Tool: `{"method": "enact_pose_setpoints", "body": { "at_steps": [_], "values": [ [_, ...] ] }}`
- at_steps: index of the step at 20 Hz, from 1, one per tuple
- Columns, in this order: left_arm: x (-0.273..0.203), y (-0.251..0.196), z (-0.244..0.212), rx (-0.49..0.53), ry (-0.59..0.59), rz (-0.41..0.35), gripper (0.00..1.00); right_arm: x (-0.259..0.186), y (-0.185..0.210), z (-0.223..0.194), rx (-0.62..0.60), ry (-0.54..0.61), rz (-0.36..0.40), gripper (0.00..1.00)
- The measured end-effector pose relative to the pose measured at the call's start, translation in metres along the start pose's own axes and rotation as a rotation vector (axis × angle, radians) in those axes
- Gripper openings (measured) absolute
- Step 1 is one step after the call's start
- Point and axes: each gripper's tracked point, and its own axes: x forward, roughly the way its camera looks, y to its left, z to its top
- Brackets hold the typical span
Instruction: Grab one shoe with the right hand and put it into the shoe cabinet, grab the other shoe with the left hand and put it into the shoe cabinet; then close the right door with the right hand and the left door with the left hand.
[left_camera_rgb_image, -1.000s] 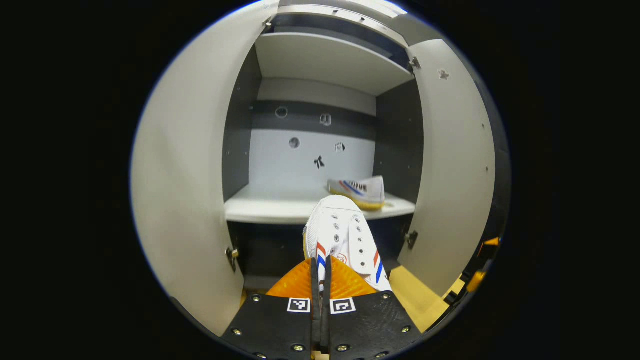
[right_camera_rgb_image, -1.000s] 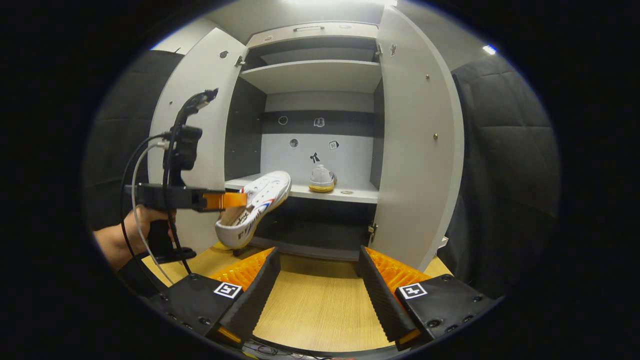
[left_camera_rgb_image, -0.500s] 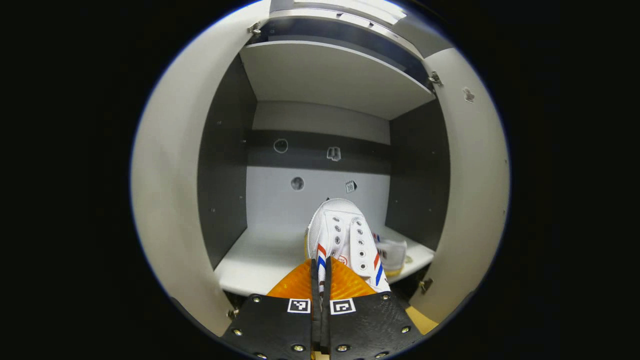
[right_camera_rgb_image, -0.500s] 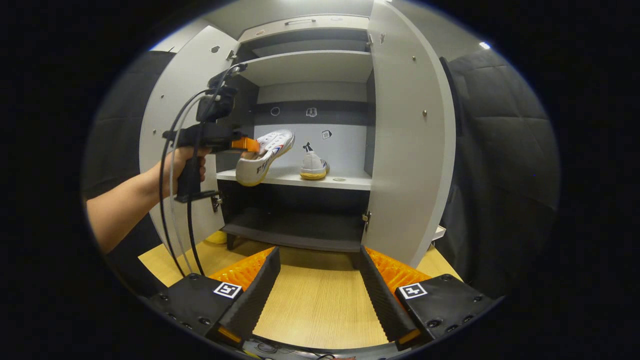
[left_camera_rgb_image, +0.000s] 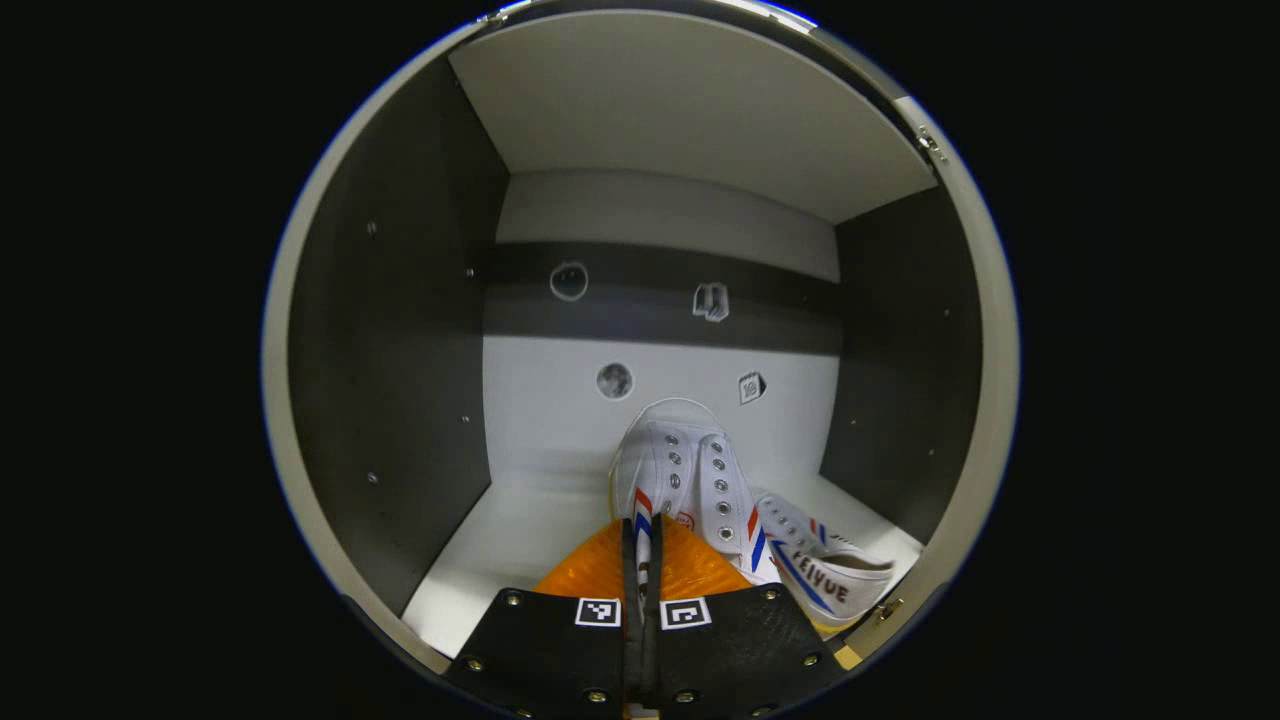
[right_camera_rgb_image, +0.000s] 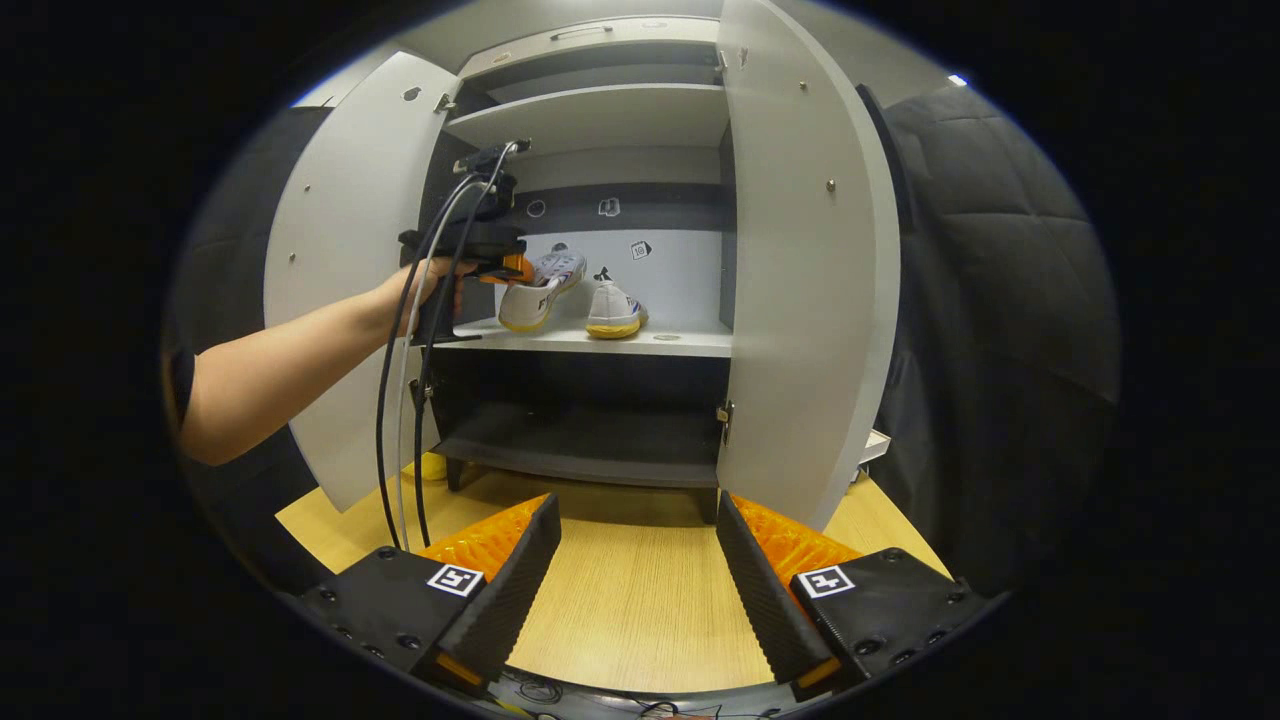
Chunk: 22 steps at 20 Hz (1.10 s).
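I'm holding the second shoe (left_camera_rgb_image: 690, 480) clamped in my L gripper (left_camera_rgb_image: 640, 560) above the cabinet's middle shelf (left_camera_rgb_image: 500, 540), just beside the first shoe (left_camera_rgb_image: 830, 575). R gripper (right_camera_rgb_image: 635, 570) is hanging spread and empty outside the cabinet. Risk: releasing while the shoe's tilted may be tipping it onto its neighbour.

Left gripper (left_camera_rgb_image: 640, 535) jaws clamped, arm (right_camera_rgb_image: 290, 365) outstretched; right gripper (right_camera_rgb_image: 637, 545) jaws spread wide, held low.

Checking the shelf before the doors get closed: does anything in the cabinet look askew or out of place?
Nothing damaged. The held shoe hangs tilted, toe up, in the left gripper above the middle shelf. The placed shoe sits flat on it. Both doors stand open.
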Motion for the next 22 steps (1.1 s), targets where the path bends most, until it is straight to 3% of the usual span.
{"method": "enact_pose_setpoints", "body": {
  "at_steps": [6, 9, 10, 14, 22],
  "values": [
    [0.002, -0.004, -0.005, -0.006, 0.043, 0.027, 0.0, 0.009, -0.004, 0.0, 0.004, 0.003, -0.002, 0.98],
    [-0.005, -0.001, 0.013, 0.002, -0.021, 0.037, 0.02, 0.01, -0.003, 0.005, 0.0, -0.011, 0.002, 0.98],
    [-0.009, -0.004, 0.021, 0.009, -0.052, 0.03, 0.11, 0.01, -0.001, 0.007, -0.002, -0.015, 0.004, 0.98],
    [-0.056, -0.011, 0.038, 0.052, -0.102, 0.021, 0.81, 0.005, 0.003, 0.015, -0.007, -0.037, 0.011, 0.98],
    [-0.186, -0.011, 0.047, 0.077, -0.191, 0.019, 0.82, -0.014, 0.013, 0.041, -0.025, -0.11, 0.024, 0.98]
  ]
}}
